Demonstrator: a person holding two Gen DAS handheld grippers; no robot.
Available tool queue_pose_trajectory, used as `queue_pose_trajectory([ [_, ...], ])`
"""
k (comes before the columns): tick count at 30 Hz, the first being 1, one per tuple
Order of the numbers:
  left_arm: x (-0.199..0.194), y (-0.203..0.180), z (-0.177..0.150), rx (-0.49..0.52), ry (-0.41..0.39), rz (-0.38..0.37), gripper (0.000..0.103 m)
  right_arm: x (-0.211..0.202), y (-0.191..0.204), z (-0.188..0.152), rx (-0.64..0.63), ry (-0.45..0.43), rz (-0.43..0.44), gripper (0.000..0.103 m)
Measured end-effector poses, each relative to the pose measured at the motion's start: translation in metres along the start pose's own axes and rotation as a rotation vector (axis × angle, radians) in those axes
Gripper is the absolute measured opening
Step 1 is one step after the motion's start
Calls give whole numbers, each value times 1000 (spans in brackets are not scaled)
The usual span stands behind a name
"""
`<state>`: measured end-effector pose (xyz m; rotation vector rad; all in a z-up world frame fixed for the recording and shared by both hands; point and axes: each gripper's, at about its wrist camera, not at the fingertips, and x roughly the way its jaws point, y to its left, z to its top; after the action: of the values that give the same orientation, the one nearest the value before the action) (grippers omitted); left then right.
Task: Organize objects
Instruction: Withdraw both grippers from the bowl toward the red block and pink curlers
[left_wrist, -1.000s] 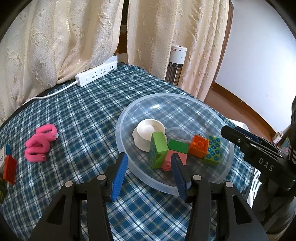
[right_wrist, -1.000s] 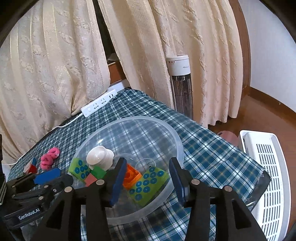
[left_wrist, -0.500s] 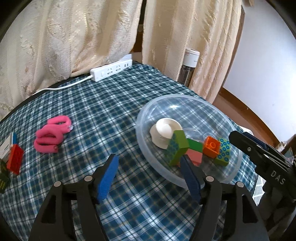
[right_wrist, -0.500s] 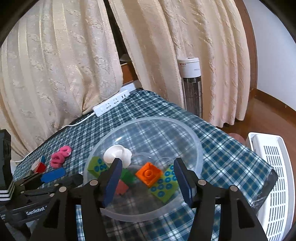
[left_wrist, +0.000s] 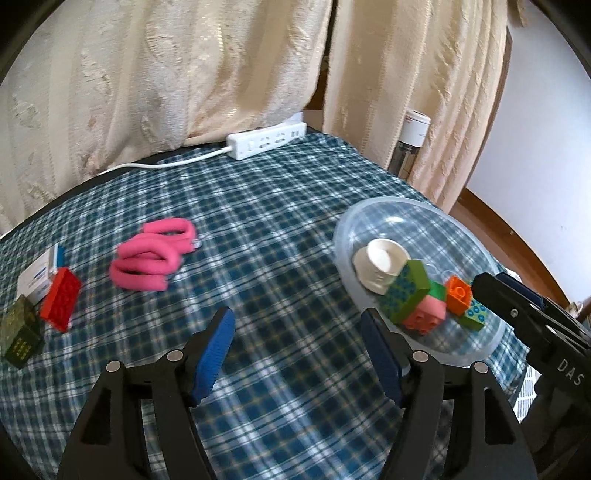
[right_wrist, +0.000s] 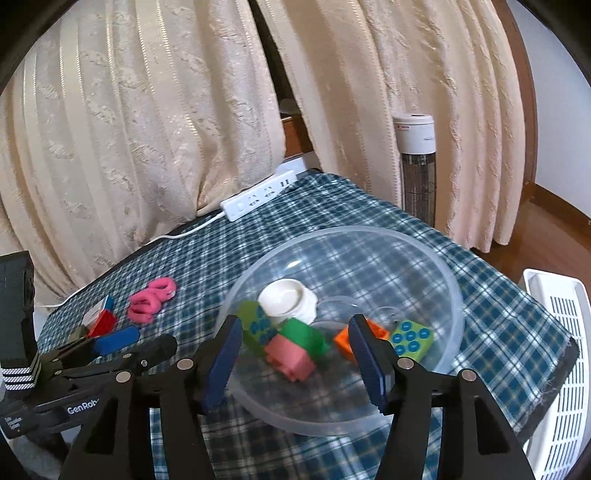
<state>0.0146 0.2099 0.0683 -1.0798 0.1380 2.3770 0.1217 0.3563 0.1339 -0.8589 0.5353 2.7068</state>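
Blocks (right_wrist: 291, 354) lie in the bowl (right_wrist: 448, 280) beyond the empty right claw (right_wrist: 293, 328).

1. The tabletop (left_wrist: 280, 229) wears a blue-and-white checked cloth.
2. The bowl (right_wrist: 448, 280) is clear plastic.
3. Inside it: a white cup (right_wrist: 288, 301), a green brick with blue dots (right_wrist: 412, 341), an orange brick (left_wrist: 458, 295), a pink brick (right_wrist: 290, 356).
4. The looped band (left_wrist: 151, 258) is pink.
5. The red brick (left_wrist: 61, 299) lies beside a dark green block (left_wrist: 20, 332).
6. The power strip (left_wrist: 267, 140) is white.
7. The curtains (right_wrist: 147, 110) are cream.
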Motion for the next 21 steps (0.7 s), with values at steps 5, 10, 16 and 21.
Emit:
queue_pose_trajectory([
  [5,-5,22,-3,-26,-7,42,72,3,13,-1,-23,13,20,63],
  [10,-10,48,-6,-64,-12,84,72,6,28,-4,-48,23,45,71],
  [16,-13,78,-8,-102,-16,137,72,10,44,-6,-66,39,69,72],
  [21,-17,101,-7,-125,-22,180,72,13,55,-8,-77,48,79,72],
])
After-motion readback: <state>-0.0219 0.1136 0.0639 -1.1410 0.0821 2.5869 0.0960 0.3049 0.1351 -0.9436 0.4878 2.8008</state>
